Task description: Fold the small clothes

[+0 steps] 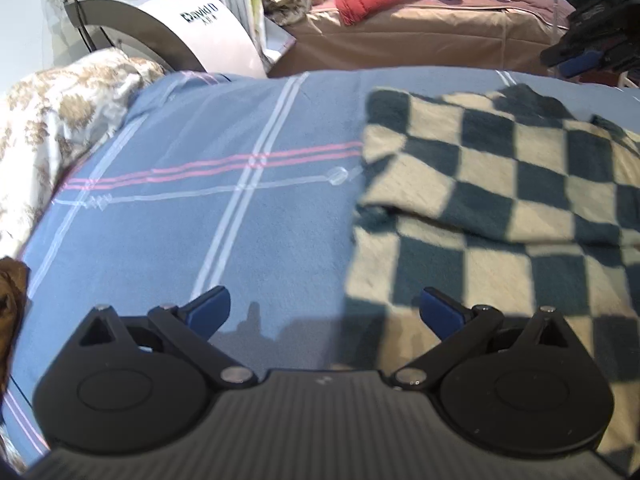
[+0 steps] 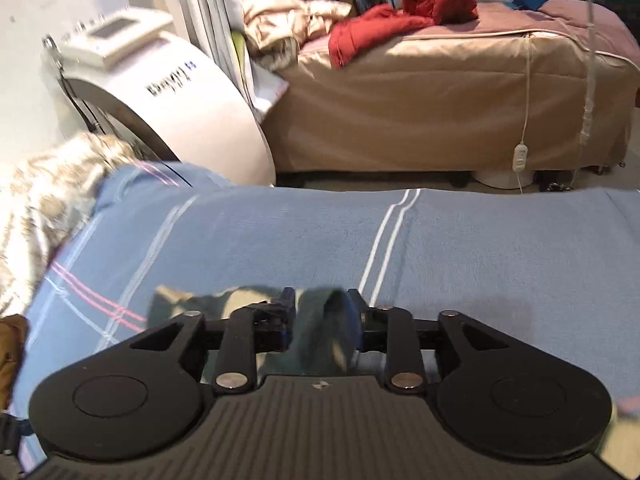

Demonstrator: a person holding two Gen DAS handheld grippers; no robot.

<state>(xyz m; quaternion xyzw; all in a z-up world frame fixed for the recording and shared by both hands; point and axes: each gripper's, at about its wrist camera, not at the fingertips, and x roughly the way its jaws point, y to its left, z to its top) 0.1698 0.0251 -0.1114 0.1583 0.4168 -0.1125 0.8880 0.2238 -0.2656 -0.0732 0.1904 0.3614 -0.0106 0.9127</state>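
A dark green and cream checkered garment (image 1: 500,200) lies partly folded on the blue plaid blanket (image 1: 200,208), at the right of the left wrist view. My left gripper (image 1: 326,312) is open and empty, low over the blanket at the garment's near left edge. My right gripper (image 2: 322,320) is shut on a bunched fold of the checkered garment (image 2: 320,336), held just above the blanket (image 2: 480,248). The right gripper also shows at the far right edge of the left wrist view (image 1: 588,40), lifted above the garment.
A white curved machine (image 1: 168,28) stands behind the blanket on the left. A floral quilt (image 1: 48,128) lies at the left edge. Beyond is a tan bed (image 2: 440,104) with a red jacket (image 2: 404,12) and a hanging white cable (image 2: 520,152).
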